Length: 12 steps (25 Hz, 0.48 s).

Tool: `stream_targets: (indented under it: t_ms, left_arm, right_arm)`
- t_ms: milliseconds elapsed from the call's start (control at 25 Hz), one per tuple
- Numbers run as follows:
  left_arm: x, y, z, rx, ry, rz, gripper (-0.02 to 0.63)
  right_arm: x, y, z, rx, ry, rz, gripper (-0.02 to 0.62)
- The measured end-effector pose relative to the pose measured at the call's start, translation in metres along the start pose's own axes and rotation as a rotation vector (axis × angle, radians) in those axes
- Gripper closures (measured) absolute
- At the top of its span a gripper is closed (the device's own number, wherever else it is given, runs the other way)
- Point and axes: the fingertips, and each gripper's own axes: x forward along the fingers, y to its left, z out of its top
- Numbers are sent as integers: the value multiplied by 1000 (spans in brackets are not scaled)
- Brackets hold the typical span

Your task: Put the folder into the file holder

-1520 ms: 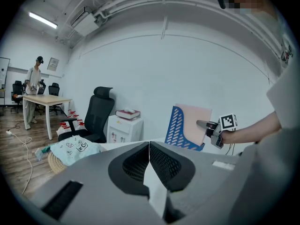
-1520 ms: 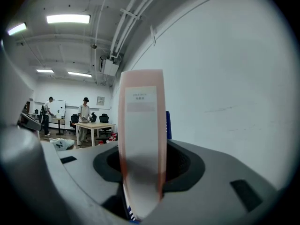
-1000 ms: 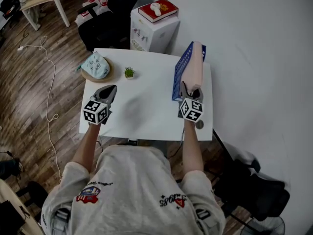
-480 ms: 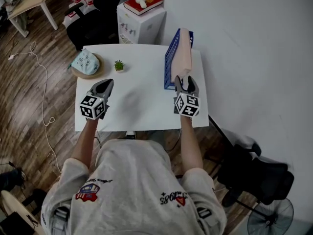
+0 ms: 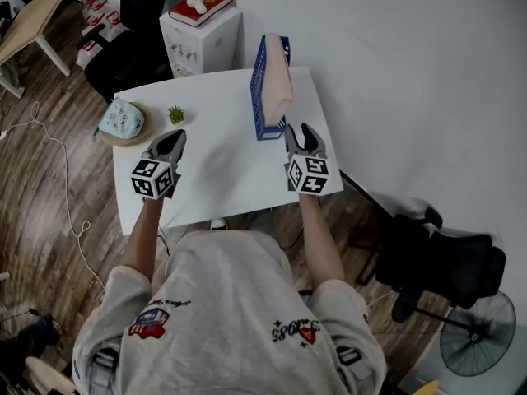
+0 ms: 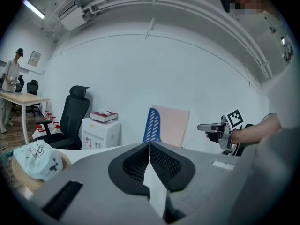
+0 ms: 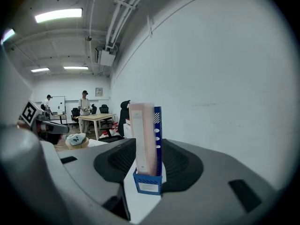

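The right gripper has withdrawn from the folder, which is seated in the file holder. Its fingers are spread and empty, and have just been narrowing. The left gripper has its fingers pressed together.

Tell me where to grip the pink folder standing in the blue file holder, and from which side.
Probably grip the folder's narrow front edge, above the file holder's low front wall, coming from the near side. The folder stands upright with that edge facing that side, bare above the wall.

Left gripper view: file holder base hidden behind the left tongs. Right gripper view: print on folder spine label too small to read. Head view: wooden table cut off at left edge.
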Motion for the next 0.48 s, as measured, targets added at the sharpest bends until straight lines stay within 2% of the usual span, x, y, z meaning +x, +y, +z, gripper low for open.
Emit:
stream_targets:
  t_ms: [160,240,320,400,480]
  left_arm:
    - [12,-9,2,10,3,-27,600]
    - [16,-12,4,14,4,-37,600]
    - [19,-15,5,19,3,-46,600]
    - [23,-17,7,23,2,-54,600]
    - [26,-18,7,28,4,-59,600]
  right_arm:
    - [-16,1,8,11,-15,2,459]
    - [-22,1,13,6,-23,0,504]
    - [-28,0,22,-11,-45,-15,525]
    - [-33,-4,32,-37,-77,-41,581]
    - [-37,-4,42,-66,-109,-54,589]
